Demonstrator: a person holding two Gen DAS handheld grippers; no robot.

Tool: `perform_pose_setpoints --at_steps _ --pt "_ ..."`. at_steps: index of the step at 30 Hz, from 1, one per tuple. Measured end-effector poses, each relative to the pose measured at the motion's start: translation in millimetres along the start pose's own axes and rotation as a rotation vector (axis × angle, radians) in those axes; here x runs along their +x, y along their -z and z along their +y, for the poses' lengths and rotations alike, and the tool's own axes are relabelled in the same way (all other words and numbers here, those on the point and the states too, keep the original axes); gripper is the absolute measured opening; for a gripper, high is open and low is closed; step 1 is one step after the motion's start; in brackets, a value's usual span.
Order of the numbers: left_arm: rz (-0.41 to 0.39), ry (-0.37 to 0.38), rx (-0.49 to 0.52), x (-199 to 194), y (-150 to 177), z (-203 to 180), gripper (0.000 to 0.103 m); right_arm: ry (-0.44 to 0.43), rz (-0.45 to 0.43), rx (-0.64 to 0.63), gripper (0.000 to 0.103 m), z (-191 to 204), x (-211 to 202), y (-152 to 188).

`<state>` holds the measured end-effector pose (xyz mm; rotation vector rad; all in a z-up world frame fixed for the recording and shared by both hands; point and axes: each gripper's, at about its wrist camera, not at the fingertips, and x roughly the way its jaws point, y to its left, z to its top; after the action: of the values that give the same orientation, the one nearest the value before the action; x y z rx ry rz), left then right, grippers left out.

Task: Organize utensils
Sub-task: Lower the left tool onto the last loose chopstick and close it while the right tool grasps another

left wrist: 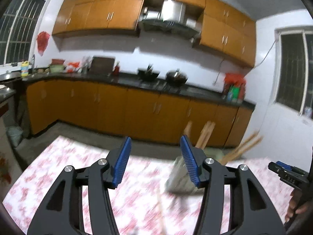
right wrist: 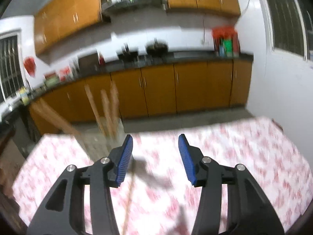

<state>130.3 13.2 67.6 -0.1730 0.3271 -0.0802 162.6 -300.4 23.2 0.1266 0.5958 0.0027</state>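
Here both the left gripper [left wrist: 155,150] and right gripper [right wrist: 155,148] gape, empty. We risk toppling the holder [left wrist: 181,176] (blurred) while reaching the loose chopstick [right wrist: 130,195].

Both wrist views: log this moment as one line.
left tool: open, empty | right tool: open, empty | clear holder with wooden chopsticks: upright on pink-flowered tablecloth

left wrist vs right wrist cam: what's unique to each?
Left wrist only: the right gripper at the frame's right edge with a hand below it, and a barred window high on the left.
Right wrist only: bare cloth on the right half of the table.
Both: holder of chopsticks, a loose chopstick on the floral cloth, orange cabinets, open empty jaws.
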Motion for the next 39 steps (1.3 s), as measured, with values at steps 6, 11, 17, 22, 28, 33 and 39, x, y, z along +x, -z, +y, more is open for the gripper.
perform_pose_setpoints --at_steps 6,11,17,22,28,33,39 --pt "0.241 -0.006 0.013 24.9 69.7 10.2 0.053 -0.086 0.221 -0.009 0.041 18.3 39.5 73.4" --pt "0.384 0.011 0.022 37.6 115.3 4.2 0.053 -0.158 0.307 -0.075 0.029 51.9 51.8 115.9" --pt "0.450 0.025 0.065 41.5 143.3 -7.4 0.052 -0.166 0.343 -0.110 0.021 65.4 55.9 130.4" --pt "0.481 0.030 0.071 44.4 152.8 -14.0 0.051 -0.154 0.342 -0.120 0.019 66.2 55.5 135.2" --pt "0.496 0.029 0.081 47.7 158.3 -20.1 0.051 -0.138 0.329 -0.133 0.019 66.8 57.6 134.1" --pt "0.516 0.023 0.093 51.9 161.6 -24.4 0.048 -0.074 0.317 -0.177 0.010 69.9 63.3 130.5" --pt "0.538 0.027 0.122 56.3 165.2 -32.9 0.039 -0.025 0.321 -0.078 0.008 39.7 77.8 115.3"
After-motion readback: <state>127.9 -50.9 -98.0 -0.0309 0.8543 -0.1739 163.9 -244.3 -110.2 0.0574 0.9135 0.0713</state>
